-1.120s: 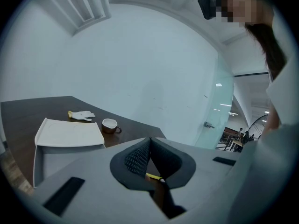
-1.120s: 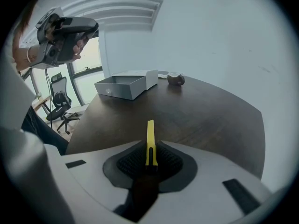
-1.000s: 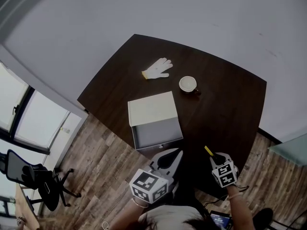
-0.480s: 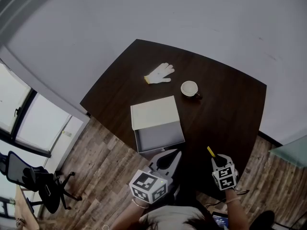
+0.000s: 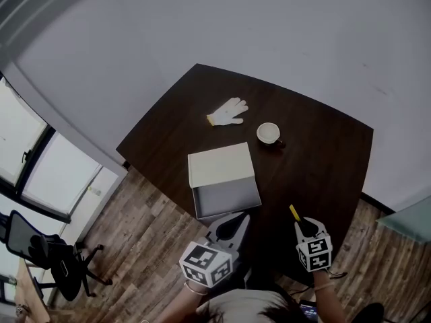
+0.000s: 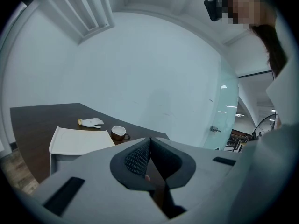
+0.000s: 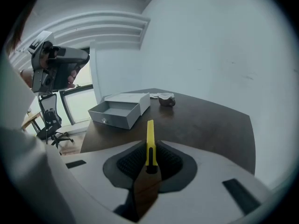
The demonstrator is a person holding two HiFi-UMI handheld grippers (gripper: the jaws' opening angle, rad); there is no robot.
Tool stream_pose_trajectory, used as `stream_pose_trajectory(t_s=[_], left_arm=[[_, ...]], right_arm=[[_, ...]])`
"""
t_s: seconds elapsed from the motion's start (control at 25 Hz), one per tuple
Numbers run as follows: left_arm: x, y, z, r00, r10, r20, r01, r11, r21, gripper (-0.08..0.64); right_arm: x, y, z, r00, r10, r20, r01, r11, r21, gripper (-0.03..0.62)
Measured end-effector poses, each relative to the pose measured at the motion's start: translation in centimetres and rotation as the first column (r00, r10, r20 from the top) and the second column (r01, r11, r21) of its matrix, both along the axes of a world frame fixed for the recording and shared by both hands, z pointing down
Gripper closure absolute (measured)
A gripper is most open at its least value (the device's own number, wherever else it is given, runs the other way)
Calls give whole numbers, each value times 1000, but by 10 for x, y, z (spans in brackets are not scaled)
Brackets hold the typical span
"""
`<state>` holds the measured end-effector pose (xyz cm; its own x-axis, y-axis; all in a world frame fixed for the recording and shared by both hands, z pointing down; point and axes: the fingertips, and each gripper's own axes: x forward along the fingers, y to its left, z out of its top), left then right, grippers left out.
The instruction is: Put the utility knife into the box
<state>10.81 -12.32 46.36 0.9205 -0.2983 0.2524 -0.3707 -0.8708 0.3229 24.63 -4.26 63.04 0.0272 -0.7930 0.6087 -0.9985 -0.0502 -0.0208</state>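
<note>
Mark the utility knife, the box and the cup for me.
utility knife (image 7: 150, 139): right gripper view, on its yellow body.
box (image 5: 227, 198): head view, on the open tray's bare floor.
cup (image 5: 268, 132): head view, on its pale inside.

Apparently bare tabletop (image 5: 310, 173) beside box (image 5: 225, 197)

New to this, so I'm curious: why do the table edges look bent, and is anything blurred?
Head view: the wide-angle lens bows the table edges; the window at left glares white. Left gripper view: dark round border, mosaic patch added at top right. Right gripper view: same border; knife and box both clear.
</note>
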Motion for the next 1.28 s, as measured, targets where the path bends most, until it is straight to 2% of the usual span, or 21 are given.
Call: stream_pose_trajectory(t_s=[0.24,0.44,0.72,1.28], left_arm=[[-7,0,-2,1000,-24,-9,24,1000,4,541],[-12,-2,0,999,-44,11,43,999,23,541],[-21,-13,-8,996,-86,-8,86,996,25,541],[-37,-50,-19,991,-127,-42,129,991,32,541]], right_arm=[[-8,-10,-22,1000,-12,4,12,998,54,520],[-9,-18,-38,1000,-21,3,20,996,82,520],[-16,-30,-62,999,-34,4,34,991,126,520],[-36,-74,-79,996,-90,-17,91,985,143,520]])
